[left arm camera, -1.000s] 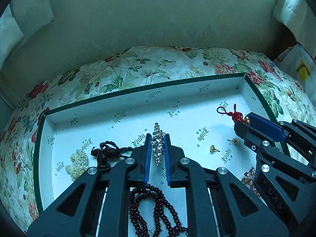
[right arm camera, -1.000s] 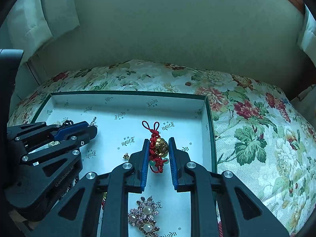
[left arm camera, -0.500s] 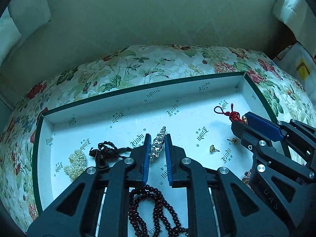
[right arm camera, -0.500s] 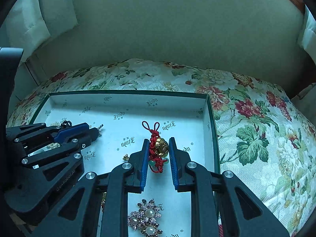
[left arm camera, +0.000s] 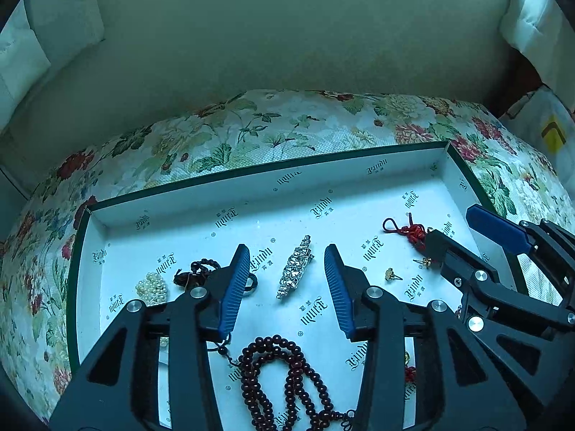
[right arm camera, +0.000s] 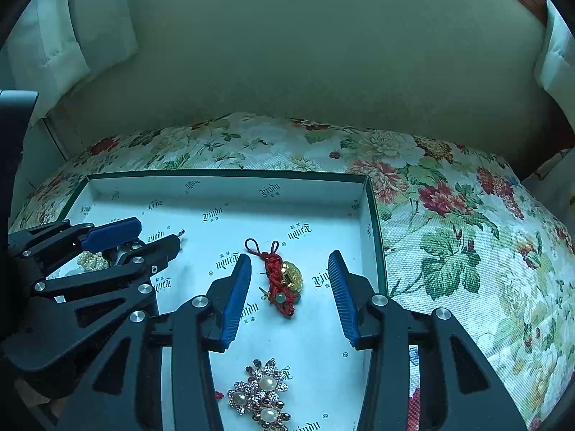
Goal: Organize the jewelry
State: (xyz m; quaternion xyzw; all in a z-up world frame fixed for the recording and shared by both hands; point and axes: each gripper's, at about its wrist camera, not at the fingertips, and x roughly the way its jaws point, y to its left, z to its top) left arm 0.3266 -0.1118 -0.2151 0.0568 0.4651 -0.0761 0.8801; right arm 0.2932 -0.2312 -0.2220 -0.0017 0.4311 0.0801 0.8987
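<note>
A shallow white box with a green rim (left arm camera: 251,176) (right arm camera: 230,173) lies on a floral cushion. My left gripper (left arm camera: 286,287) is open over a rhinestone clip (left arm camera: 295,267) that lies flat on the box floor between the jaws. My right gripper (right arm camera: 289,292) is open around a red knotted charm with a gold bead (right arm camera: 284,278), also lying in the box; the charm shows in the left wrist view (left arm camera: 409,231) beside the right gripper's fingers (left arm camera: 499,228). The left gripper's fingers (right arm camera: 115,231) show at the left of the right wrist view.
The box also holds a dark bead necklace (left arm camera: 284,377), a pearl cluster (left arm camera: 152,287), a dark bead bracelet (left arm camera: 196,273), two small gold studs (left arm camera: 391,274) and a pearl flower brooch (right arm camera: 260,395). A plain cushion back rises behind. The floral cushion (right arm camera: 449,215) spreads right.
Both grippers have opened. The rhinestone clip has dropped from the left jaws and the red charm from the right jaws; both now lie on the box floor.
</note>
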